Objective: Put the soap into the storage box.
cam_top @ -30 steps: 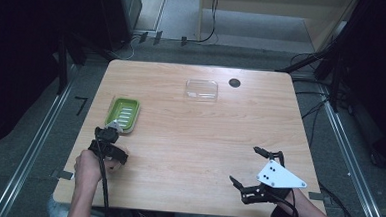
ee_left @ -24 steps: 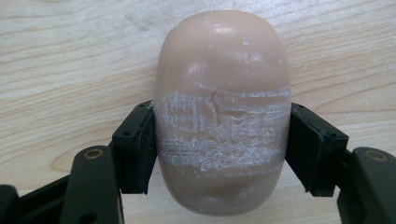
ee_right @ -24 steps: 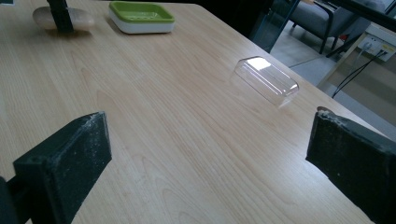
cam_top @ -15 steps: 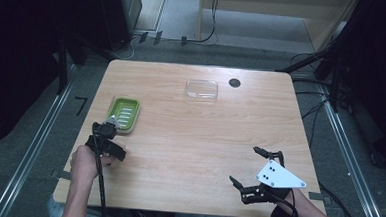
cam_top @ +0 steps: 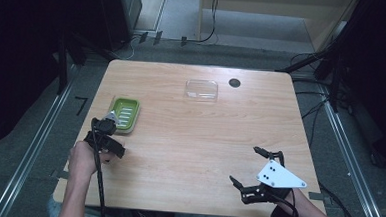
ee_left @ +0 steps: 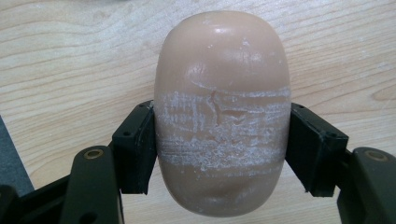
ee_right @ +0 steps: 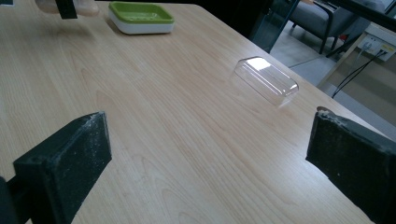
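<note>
One soap bar point(ee_left: 222, 116), one green soap dish point(cam_top: 124, 114), one clear lid point(cam_top: 201, 89), two grippers; small dark disc point(cam_top: 235, 82), possibly a hole.

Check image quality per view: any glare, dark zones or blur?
High view: table evenly lit, surroundings nearly black. Left gripper view: sharp, soft sheen on top of the soap bar. Right gripper view: bright glare on the clear lid; near pads slightly soft.

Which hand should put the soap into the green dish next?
Left: its gripper is clamped on the soap, just beside the green dish. The right gripper is open and far off.
</note>
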Action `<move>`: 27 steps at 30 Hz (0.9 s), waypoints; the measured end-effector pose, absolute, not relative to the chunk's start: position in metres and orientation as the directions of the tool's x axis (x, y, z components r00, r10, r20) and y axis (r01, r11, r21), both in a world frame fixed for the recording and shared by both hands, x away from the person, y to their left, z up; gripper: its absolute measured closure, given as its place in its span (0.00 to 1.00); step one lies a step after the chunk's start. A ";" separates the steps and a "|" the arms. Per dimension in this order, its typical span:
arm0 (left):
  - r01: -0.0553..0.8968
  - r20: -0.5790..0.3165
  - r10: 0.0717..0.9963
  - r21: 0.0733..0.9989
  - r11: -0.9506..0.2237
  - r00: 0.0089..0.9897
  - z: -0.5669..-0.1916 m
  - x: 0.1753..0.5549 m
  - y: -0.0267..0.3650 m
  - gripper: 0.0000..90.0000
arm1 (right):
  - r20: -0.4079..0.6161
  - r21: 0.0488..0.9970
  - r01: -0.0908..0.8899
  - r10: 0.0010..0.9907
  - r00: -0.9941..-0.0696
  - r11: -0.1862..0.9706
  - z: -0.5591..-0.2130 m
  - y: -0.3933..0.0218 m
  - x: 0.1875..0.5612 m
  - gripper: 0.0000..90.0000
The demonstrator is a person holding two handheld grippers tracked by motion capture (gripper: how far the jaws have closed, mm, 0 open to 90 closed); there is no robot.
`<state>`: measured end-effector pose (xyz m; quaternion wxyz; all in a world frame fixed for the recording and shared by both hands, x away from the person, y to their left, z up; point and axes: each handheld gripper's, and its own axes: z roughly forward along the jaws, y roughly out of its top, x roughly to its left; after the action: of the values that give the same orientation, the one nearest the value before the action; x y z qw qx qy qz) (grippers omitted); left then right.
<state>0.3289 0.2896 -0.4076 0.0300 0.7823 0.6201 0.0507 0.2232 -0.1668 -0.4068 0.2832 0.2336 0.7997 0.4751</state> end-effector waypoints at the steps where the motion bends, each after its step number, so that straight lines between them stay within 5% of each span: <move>1: 0.968 0.040 0.974 0.111 -0.227 0.224 -0.407 0.329 0.290 0.37 | -0.231 0.892 0.104 0.642 -0.731 0.440 -0.407 -0.167 0.223 0.00; 27: 0.959 0.047 0.964 0.093 -0.267 0.263 -0.378 0.357 0.283 0.37 | -0.230 0.894 0.103 0.644 -0.730 0.436 -0.407 -0.167 0.224 0.00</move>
<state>0.3569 0.2833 -0.3778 0.0228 0.7945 0.6051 0.0469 0.2236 -0.1672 -0.4068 0.2836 0.2338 0.7984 0.4769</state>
